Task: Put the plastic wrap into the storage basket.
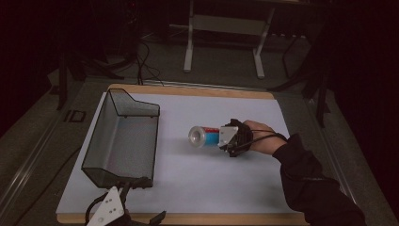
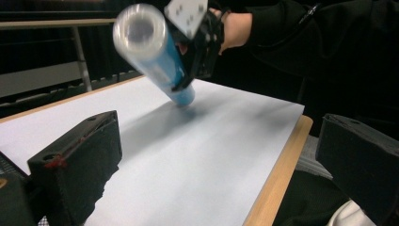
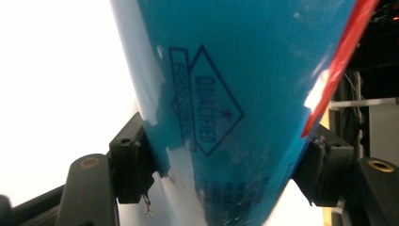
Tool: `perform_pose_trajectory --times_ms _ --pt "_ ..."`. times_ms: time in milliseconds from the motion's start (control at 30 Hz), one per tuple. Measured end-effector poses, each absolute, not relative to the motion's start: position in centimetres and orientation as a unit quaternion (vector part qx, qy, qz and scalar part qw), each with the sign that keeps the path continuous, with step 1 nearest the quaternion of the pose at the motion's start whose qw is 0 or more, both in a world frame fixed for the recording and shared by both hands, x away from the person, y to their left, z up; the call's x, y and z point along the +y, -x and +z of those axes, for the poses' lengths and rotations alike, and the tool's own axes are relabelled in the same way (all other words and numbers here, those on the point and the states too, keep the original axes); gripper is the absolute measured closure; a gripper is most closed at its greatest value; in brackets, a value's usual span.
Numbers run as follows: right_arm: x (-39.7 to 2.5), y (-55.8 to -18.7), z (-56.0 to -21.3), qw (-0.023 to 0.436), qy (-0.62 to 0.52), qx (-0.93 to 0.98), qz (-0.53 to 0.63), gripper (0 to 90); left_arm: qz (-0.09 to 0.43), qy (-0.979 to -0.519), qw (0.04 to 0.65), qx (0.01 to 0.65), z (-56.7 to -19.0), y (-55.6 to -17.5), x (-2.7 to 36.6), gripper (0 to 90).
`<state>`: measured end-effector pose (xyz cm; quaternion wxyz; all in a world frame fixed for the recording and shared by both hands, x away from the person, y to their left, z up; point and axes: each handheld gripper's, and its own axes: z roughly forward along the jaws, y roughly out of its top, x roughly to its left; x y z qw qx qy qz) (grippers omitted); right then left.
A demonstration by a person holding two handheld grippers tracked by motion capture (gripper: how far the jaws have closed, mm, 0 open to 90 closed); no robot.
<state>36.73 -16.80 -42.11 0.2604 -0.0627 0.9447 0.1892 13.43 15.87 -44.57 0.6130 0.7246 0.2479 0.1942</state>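
A blue cylindrical can (image 1: 203,136) with a clear lid and a red stripe is tilted over the middle of the white sheet, lid end up and base end low. My right gripper (image 1: 222,138) is shut on its body. In the right gripper view the can (image 3: 235,84) is wedged between the two pads (image 3: 134,162). The left gripper view shows the can (image 2: 155,52) held up at a slant by the right gripper (image 2: 193,56). My left gripper (image 1: 149,200) is at the table's near left edge, open (image 2: 221,139) and holding nothing.
A black mesh basket (image 1: 94,141) stands on the left side of the white sheet (image 1: 211,183), just beyond the left gripper. The sheet lies on a wooden board (image 1: 197,218). A metal table frame (image 1: 188,47) stands on the floor behind.
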Motion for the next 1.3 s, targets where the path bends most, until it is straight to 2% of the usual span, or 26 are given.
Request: perform_pose_trajectory --times_ms 300,400,500,600,800,1300 --pt "-17.6 -37.1 -38.8 0.249 0.010 0.924 0.289 31.9 0.194 -0.725 0.613 0.246 -44.6 -13.4 15.8 1.5" --pt "-17.7 -37.4 -37.6 0.219 -0.017 0.914 0.340 31.9 0.192 -0.725 0.614 0.246 -44.6 -13.4 15.8 1.5" --pt "-17.6 -37.6 -37.3 0.210 -0.032 0.907 0.363 31.9 0.193 -0.725 0.614 0.244 -44.5 -13.4 15.8 1.5" --pt "-17.1 -37.9 -36.6 0.186 -0.061 0.896 0.400 31.9 0.194 -0.724 0.615 0.244 -44.5 -13.4 15.8 1.5" --pt "-16.4 -37.9 -35.8 0.166 -0.097 0.872 0.450 31.9 0.195 -0.724 0.615 0.244 -44.5 -13.3 15.9 1.5" --pt "-12.7 -36.6 -33.3 0.112 -0.120 0.838 0.521 31.9 0.204 -0.718 0.618 0.247 -44.4 -13.2 15.9 1.5"
